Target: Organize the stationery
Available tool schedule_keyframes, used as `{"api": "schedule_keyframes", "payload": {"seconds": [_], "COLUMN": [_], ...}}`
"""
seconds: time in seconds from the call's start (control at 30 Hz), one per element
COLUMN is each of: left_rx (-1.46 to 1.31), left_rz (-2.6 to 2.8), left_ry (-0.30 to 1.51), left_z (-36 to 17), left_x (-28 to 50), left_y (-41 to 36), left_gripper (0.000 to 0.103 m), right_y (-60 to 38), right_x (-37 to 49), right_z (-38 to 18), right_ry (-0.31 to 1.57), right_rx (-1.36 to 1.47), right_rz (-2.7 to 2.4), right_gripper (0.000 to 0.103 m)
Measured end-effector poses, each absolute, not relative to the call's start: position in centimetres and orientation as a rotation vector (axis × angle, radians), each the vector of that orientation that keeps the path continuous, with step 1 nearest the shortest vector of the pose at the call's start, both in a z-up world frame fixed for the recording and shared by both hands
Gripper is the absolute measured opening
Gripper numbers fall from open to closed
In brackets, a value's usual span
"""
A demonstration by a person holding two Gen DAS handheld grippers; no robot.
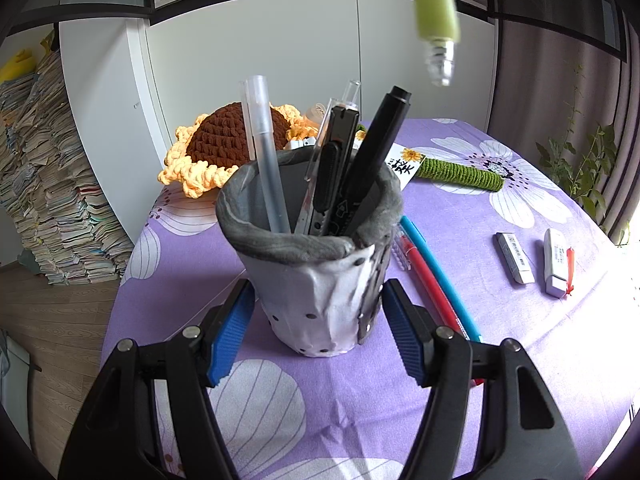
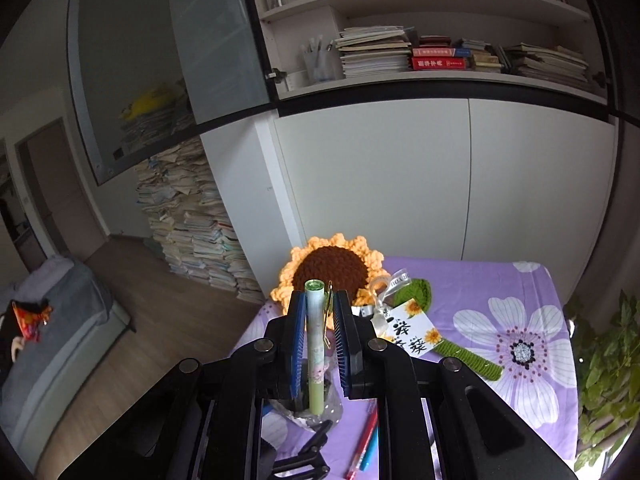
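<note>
left gripper (image 1: 318, 334) braces the pen cup (image 1: 312, 264) near the table's (image 1: 460, 400) front edge, steadying it – right gripper (image 2: 319, 342) clamps a green pen (image 2: 315, 344) tip-down above, for dropping in

Daylight from the right, blown-out glare on desk (image 1: 624, 280) edge. Soft shadows, room dimmer at left. Heavy fisheye bend, black vignette corners. Green pen (image 1: 436, 20) blurred in left wrist view; rest sharp.
</note>
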State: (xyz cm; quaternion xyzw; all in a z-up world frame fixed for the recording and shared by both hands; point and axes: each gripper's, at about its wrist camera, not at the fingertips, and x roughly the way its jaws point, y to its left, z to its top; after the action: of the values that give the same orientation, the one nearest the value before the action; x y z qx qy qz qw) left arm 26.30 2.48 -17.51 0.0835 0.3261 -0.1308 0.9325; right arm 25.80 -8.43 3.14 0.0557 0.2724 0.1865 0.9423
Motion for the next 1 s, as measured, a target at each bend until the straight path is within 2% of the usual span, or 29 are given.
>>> {"api": "schedule_keyframes", "payload": {"seconds": [0.23, 0.37, 0.43, 0.63, 0.9, 1.0], "left_rx": [0.170, 0.171, 0.171, 0.171, 0.172, 0.171], "left_rz": [-0.268, -0.268, -0.268, -0.268, -0.267, -0.267], "left_ry": [0.668, 0.668, 0.668, 0.668, 0.668, 0.668], "left_z": [-17.5, -17.5, -17.5, -17.5, -17.5, -17.5], "left_x": [26.3, 26.3, 26.3, 26.3, 26.3, 26.3], "left_y": [2.5, 2.5, 2.5, 2.5, 2.5, 2.5], "left_gripper": [0.065, 0.065, 0.065, 0.065, 0.065, 0.065], "right_y": [-6.7, -6.1, -6.1, -6.3, -8.5, -10.3], "right_x": [28.1, 29.6, 30.0, 29.8, 29.3, 30.9], "right_z": [2.7, 0.4, -0.6, -2.2, -2.7, -4.0], "right_ry": [0.549, 0.619, 0.650, 0.700, 0.720, 0.795], "right_rx": [0.137, 0.144, 0.148, 0.135, 0.159, 0.231], "right_rz": [0.439, 0.440, 0.437, 0.426, 0.380, 0.374], "right_gripper": [0.015, 0.015, 0.011, 0.011, 0.011, 0.011]}}
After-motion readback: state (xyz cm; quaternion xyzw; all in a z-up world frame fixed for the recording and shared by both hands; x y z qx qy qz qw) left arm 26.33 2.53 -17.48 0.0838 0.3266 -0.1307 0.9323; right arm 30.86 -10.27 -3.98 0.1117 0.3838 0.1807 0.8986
